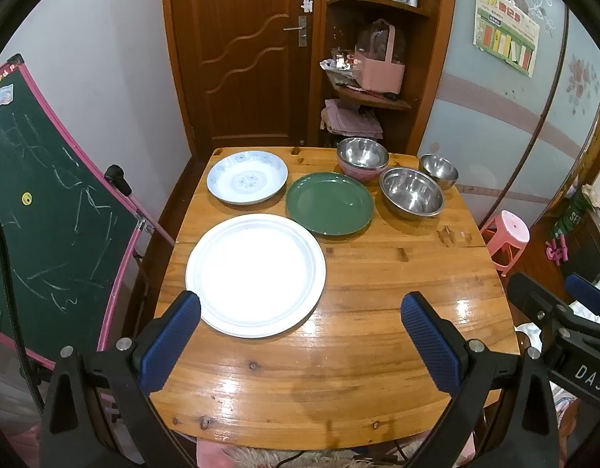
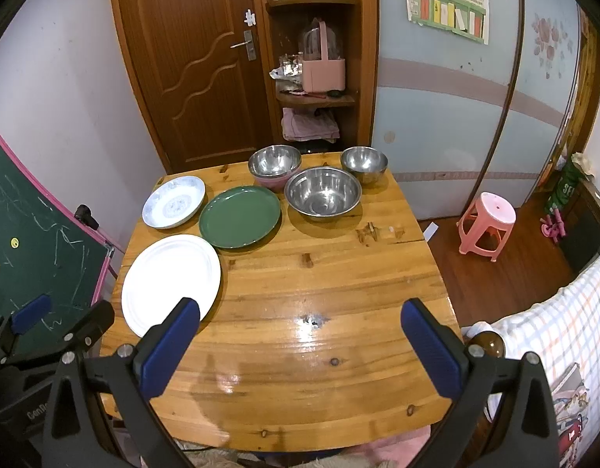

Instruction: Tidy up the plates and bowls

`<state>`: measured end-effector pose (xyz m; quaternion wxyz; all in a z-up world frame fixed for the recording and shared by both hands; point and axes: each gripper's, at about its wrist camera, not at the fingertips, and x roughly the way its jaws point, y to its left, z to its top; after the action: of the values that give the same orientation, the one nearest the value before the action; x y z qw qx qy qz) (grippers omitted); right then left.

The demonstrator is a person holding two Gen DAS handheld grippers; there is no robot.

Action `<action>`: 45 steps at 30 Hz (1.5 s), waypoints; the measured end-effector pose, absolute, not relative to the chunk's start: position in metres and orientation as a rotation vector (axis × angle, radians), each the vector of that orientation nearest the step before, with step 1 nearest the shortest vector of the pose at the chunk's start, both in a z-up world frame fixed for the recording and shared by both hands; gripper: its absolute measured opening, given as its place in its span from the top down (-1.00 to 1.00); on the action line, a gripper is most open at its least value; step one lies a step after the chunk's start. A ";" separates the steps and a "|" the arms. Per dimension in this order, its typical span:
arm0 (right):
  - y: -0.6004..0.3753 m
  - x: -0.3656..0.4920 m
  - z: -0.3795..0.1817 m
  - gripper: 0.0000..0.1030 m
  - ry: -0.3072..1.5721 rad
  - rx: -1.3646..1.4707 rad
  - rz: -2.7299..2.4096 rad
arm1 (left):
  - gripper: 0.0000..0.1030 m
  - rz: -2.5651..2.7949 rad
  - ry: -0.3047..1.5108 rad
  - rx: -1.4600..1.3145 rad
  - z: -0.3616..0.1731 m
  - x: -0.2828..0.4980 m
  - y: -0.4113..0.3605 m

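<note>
Left claw [image 1: 300, 335]: fingers spread wide, nothing between them, held above the counter's near edge on the left side. Right claw [image 2: 300, 341]: likewise wide apart and empty, above the near edge toward the right. In the left view the right claw shows at the right margin; in the right view the left claw shows at the lower left.

Counter [image 1: 377, 292]: glossy wood, near half bare.

White plate [image 1: 255, 275]: nearest item, flat by the left edge, just ahead of the left claw's left finger. Green plate [image 1: 330, 203]: beyond it, toward the middle, close to the white plate's far rim; touching or not, cannot tell. Patterned plate [image 1: 247, 176]: far left corner, just beside the green plate.

Big steel bowl [image 1: 411, 197]: right of the green plate, upright. Small steel bowl [image 1: 439, 171]: far right corner, just behind the big one. Steel bowl [image 1: 362, 153] nested in a pink bowl [image 1: 358, 174]: at the far edge, behind the green plate.

Chalkboard [image 1: 46, 214]: leans beside the left edge. Pink stool [image 2: 487, 222]: on the floor off the right edge.
</note>
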<state>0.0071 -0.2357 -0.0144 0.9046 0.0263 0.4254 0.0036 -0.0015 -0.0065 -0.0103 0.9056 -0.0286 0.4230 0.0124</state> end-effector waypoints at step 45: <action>-0.216 0.022 -0.005 -1.00 0.849 -0.020 -0.005 | -0.98 0.081 0.841 -0.086 0.002 0.011 0.028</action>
<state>0.0219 -0.2158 -0.0052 0.9111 -0.0096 0.4120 -0.0023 0.0113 0.0284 0.0016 0.9113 -0.0418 0.4078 0.0392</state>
